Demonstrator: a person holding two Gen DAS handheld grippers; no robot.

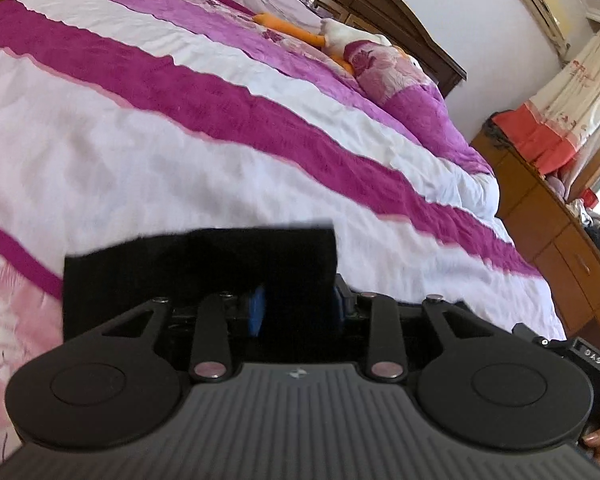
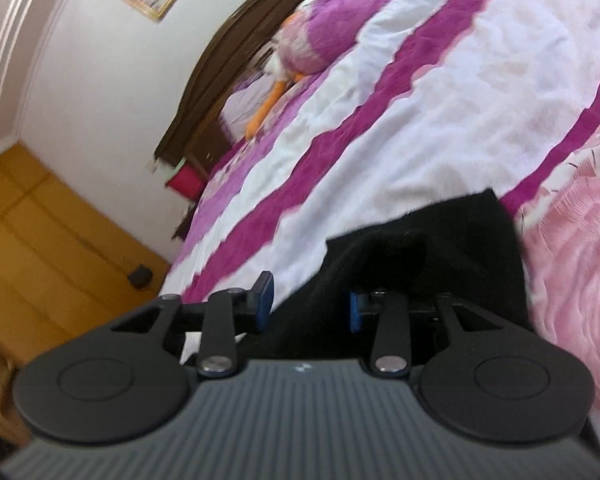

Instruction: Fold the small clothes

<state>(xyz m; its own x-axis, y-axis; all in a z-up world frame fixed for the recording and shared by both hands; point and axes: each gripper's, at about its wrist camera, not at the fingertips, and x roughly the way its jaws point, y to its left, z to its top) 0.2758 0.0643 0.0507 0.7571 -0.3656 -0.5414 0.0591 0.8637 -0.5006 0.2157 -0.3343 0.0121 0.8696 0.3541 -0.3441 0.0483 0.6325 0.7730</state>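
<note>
Both grippers hold one black cloth above the bed: the left gripper (image 1: 298, 308) pinches its edge, and the right gripper (image 2: 310, 306), pads apart, has cloth (image 2: 440, 252) between them, probably to fold it. Beyond, the quilt (image 1: 180, 152).

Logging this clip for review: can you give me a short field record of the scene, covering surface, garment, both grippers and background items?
surface: bed with striped magenta-and-white quilt
garment: black cloth, draped across both grippers
left gripper: jaws apart, cloth between blue pads
right gripper: jaws apart, cloth lying over them
grip: cannot tell whether either is pinching
background: plush goose by wooden headboard
</note>
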